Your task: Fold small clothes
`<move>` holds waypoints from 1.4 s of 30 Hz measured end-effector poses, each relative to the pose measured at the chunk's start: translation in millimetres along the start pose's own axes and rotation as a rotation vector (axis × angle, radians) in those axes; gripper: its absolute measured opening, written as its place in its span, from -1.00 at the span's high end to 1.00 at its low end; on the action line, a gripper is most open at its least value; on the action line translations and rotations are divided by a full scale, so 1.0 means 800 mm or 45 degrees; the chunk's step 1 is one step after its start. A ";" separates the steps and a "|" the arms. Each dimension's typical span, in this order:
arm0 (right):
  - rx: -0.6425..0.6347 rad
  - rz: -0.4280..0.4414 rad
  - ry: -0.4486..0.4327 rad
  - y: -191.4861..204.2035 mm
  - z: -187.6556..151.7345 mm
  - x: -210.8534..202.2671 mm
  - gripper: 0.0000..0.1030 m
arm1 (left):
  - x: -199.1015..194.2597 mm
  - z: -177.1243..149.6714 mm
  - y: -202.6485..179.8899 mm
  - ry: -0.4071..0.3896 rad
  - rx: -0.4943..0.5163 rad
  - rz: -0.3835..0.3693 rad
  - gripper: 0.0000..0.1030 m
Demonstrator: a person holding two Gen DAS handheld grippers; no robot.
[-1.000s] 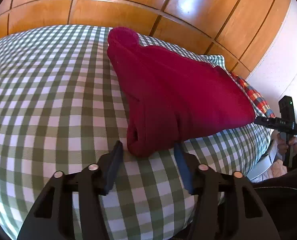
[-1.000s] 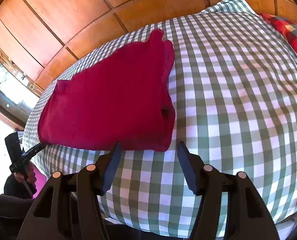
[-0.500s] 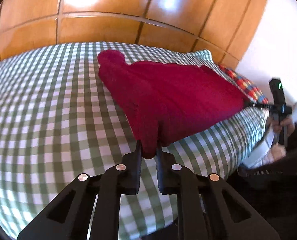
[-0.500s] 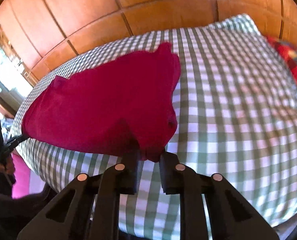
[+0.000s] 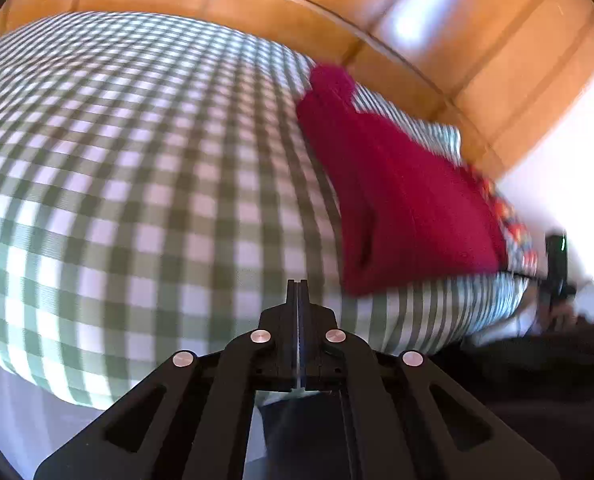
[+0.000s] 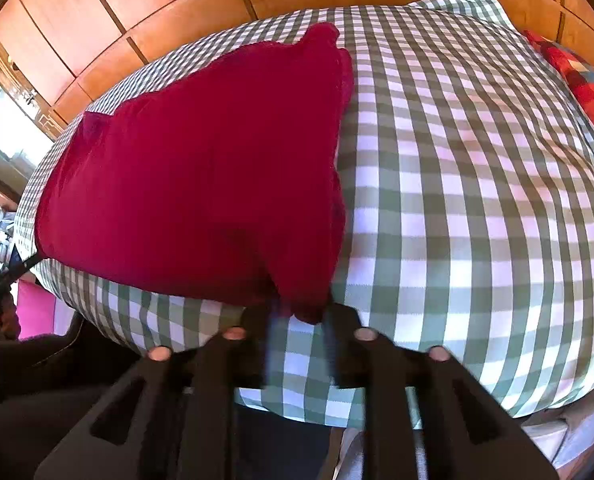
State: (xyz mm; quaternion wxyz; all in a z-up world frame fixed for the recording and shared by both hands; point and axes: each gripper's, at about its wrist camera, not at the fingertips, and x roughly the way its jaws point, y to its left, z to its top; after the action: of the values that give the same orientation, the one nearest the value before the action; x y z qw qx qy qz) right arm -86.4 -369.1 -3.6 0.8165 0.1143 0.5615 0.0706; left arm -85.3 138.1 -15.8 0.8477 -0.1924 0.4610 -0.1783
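No readable brand or writing anywhere. Left gripper (image 5: 297, 286) clenched tight, nothing between the jaws, poised over the green-and-white checked cloth (image 5: 137, 200), beside the folded crimson knit garment (image 5: 401, 200). Right gripper (image 6: 299, 334) blurred, jaws opening, garment's near corner (image 6: 309, 308) between them, not pinched. Garment lying flat on the cloth.

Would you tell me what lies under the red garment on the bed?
The red garment lies on the green checked bedspread, which shows all around it. Whatever sits directly beneath the cloth is covered and cannot be seen.
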 end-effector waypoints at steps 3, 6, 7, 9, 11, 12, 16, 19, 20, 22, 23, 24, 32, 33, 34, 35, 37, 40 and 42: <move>0.023 0.001 -0.065 -0.005 0.024 -0.020 -0.12 | -0.010 0.017 -0.002 -0.057 -0.043 -0.050 0.97; 0.070 0.012 -0.160 -0.013 0.050 -0.035 -0.18 | 0.005 0.037 -0.021 -0.061 -0.074 -0.138 0.22; 0.077 0.010 -0.177 -0.012 0.060 -0.034 -0.18 | 0.013 0.041 -0.029 -0.047 -0.085 -0.177 -0.03; 0.081 -0.014 -0.209 -0.009 0.080 -0.028 -0.18 | 0.030 0.050 -0.047 -0.011 -0.041 -0.185 -0.06; 0.105 -0.026 -0.235 -0.009 0.108 -0.013 -0.18 | 0.045 0.056 -0.061 -0.002 0.000 -0.166 -0.06; 0.117 -0.035 -0.240 -0.007 0.122 -0.003 -0.18 | 0.052 0.062 -0.061 0.005 -0.015 -0.166 -0.06; 0.167 -0.061 -0.234 -0.014 0.160 0.032 -0.10 | 0.070 0.084 -0.055 -0.010 -0.079 -0.143 -0.06; 0.201 -0.091 -0.232 -0.016 0.183 0.051 0.34 | 0.090 0.101 -0.055 -0.005 -0.088 -0.126 0.00; 0.199 -0.098 -0.232 -0.016 0.186 0.054 0.48 | 0.097 0.106 -0.056 -0.003 -0.088 -0.118 0.32; 0.166 -0.140 -0.251 -0.012 0.192 0.054 0.81 | 0.108 0.115 -0.062 0.001 -0.050 -0.081 0.71; 0.152 -0.151 -0.270 -0.010 0.193 0.050 0.83 | 0.109 0.120 -0.066 -0.023 -0.018 -0.048 0.84; 0.140 -0.164 -0.331 -0.008 0.193 0.037 0.84 | 0.104 0.125 -0.072 -0.057 0.002 -0.039 0.84; 0.190 -0.289 -0.324 -0.026 0.199 0.082 0.84 | 0.146 0.137 -0.055 -0.006 -0.064 0.176 0.84; 0.197 -0.303 -0.303 -0.027 0.196 0.094 0.83 | 0.149 0.137 -0.052 -0.010 -0.080 0.181 0.83; 0.203 -0.315 -0.298 -0.029 0.191 0.103 0.83 | 0.150 0.138 -0.052 -0.013 -0.092 0.188 0.80; 0.196 -0.331 -0.317 -0.028 0.188 0.107 0.83 | 0.151 0.138 -0.053 -0.012 -0.105 0.189 0.79; 0.159 -0.378 -0.328 -0.020 0.186 0.106 0.77 | 0.148 0.135 -0.056 -0.001 -0.094 0.238 0.56; 0.130 -0.418 -0.312 -0.015 0.186 0.103 0.68 | 0.127 0.137 -0.072 -0.034 -0.061 0.367 0.36; 0.138 -0.442 -0.323 -0.012 0.187 0.093 0.30 | 0.104 0.129 -0.089 -0.097 -0.011 0.426 0.36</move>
State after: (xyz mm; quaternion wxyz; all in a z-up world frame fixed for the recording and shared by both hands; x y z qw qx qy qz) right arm 80.2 -376.3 -22.1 0.8732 0.0677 0.4684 -0.1164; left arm 36.5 53.1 11.4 0.8817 -0.1232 0.4548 -0.0253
